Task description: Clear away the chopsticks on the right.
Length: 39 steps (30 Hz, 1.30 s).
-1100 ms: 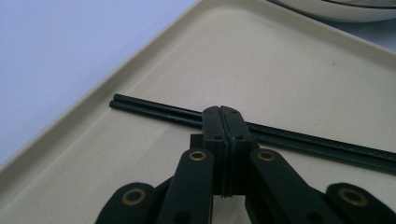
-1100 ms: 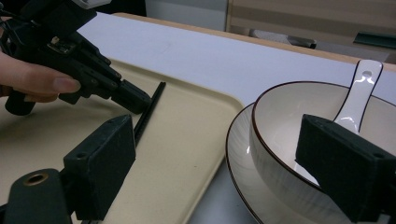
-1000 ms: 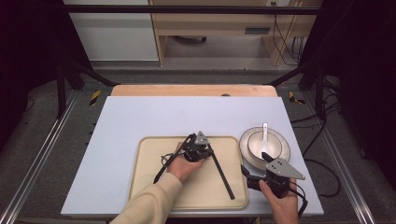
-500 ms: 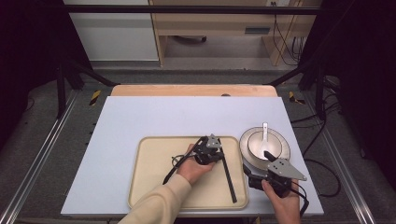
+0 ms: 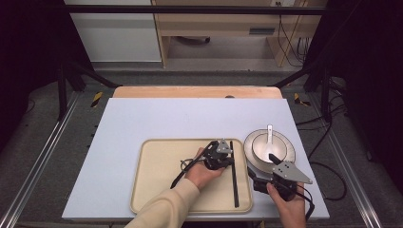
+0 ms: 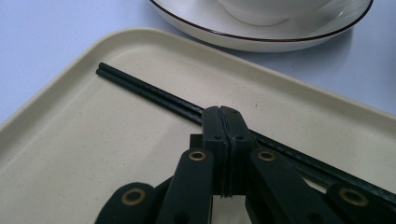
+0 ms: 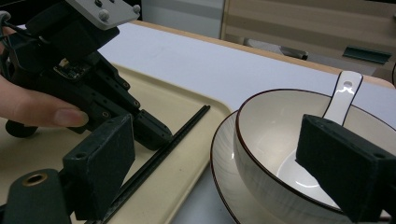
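Note:
A pair of black chopsticks (image 5: 234, 175) (image 6: 154, 93) lies along the right side of a beige tray (image 5: 161, 185) (image 6: 70, 154). My left gripper (image 5: 229, 159) (image 6: 222, 116) is shut with nothing between its jaws, its tip against the chopsticks (image 7: 187, 126); the right gripper view shows it too (image 7: 156, 133). A white bowl (image 5: 268, 148) (image 7: 261, 154) with a white spoon (image 5: 269, 134) (image 7: 343, 95) stands on a plate (image 5: 285, 156) (image 6: 261, 39) to the right of the tray. My right gripper (image 5: 266, 164) (image 7: 224, 163) is open, its jaws astride the bowl's near wall.
The tray and plate sit near the front edge of a pale blue tabletop (image 5: 190, 118). Black cables trail from both grippers. A wooden strip (image 5: 195, 91) borders the table's far edge, and metal rails run along both sides.
My left gripper has slid right across the tray, and the chopsticks have shifted right with it and lie straighter. The right gripper and bowl have stayed put.

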Motion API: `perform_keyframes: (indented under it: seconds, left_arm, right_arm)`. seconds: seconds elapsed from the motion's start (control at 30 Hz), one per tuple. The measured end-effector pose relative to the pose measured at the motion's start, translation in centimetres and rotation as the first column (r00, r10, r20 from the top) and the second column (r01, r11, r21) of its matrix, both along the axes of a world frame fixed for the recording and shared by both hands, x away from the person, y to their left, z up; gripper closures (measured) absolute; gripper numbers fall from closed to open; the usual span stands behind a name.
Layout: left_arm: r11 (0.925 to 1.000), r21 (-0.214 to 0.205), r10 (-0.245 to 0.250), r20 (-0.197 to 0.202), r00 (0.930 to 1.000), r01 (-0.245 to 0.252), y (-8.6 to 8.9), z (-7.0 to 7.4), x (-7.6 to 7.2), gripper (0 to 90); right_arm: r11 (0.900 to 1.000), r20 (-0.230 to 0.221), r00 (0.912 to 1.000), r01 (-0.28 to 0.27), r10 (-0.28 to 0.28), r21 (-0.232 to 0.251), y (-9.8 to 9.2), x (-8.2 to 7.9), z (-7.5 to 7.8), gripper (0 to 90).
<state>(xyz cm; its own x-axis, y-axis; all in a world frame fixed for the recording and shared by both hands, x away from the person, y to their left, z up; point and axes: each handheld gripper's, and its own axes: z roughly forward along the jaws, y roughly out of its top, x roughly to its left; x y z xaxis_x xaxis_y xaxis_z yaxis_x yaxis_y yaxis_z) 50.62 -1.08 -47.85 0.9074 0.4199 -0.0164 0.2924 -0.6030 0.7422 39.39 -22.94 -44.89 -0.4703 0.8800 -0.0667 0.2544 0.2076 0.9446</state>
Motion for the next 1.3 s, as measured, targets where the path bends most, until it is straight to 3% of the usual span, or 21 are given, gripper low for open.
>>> perform_keyframes:
  seconds: [0.27, 0.47, 0.6, 0.77, 0.83, 0.87, 0.93, 1.1, 1.3]
  left_arm:
    - [1.0000, -0.006, -0.006, 0.013, 0.9999, 0.006, 0.7, 0.5, -0.4, 89.5]
    - [0.9997, -0.025, 0.001, 0.040, 0.9992, 0.000, 3.3, 1.5, -0.6, 89.4]
    - [0.9977, -0.067, 0.013, 0.069, 0.9975, -0.008, 5.0, 2.1, -0.9, 87.3]
    - [0.9935, -0.111, 0.040, 0.117, 0.9923, -0.027, 7.1, 2.8, -1.4, 74.6]
    - [0.9894, -0.139, 0.061, 0.125, 0.9903, -0.044, 8.2, 3.1, -1.6, 62.0]
    - [0.9875, -0.149, 0.070, 0.129, 0.9892, -0.051, 8.6, 3.1, -1.7, 62.0]
    - [0.9845, -0.164, 0.085, 0.141, 0.9863, -0.061, 9.7, 3.4, -2.1, 53.7]
    - [0.9728, -0.214, 0.127, 0.174, 0.9765, -0.088, 12.3, 4.0, -3.0, 35.9]
    - [0.9553, -0.277, 0.166, 0.208, 0.9639, -0.104, 15.6, 4.8, -4.0, 22.5]
  right_arm:
    - [0.9997, -0.007, 0.9998, -0.020, 0.020, 0.015, 0.2, 0.0, -0.1, 11.6]
    - [0.9993, -0.004, 0.9995, -0.031, 0.031, 0.021, 0.4, -0.1, -0.1, 11.6]
    - [0.9992, -0.002, 0.9995, -0.032, 0.032, 0.023, 0.5, -0.1, -0.1, 11.6]
    - [0.9987, -0.001, 0.9992, -0.041, 0.041, 0.031, 0.6, 0.0, 0.0, 11.2]
    - [0.9983, 0.000, 0.9988, -0.049, 0.049, 0.030, 0.7, 0.1, 0.0, 10.1]
    - [0.9983, 0.000, 0.9988, -0.049, 0.049, 0.030, 0.7, 0.1, 0.0, 10.1]
    - [0.9979, -0.008, 0.9985, -0.054, 0.054, 0.035, 0.9, 0.1, 0.1, 9.1]
    - [0.9970, -0.012, 0.9980, -0.061, 0.062, 0.047, 1.4, 0.3, 0.4, 6.9]
    - [0.9961, -0.004, 0.9966, -0.082, 0.083, 0.031, 1.7, 0.6, 0.8, 6.3]
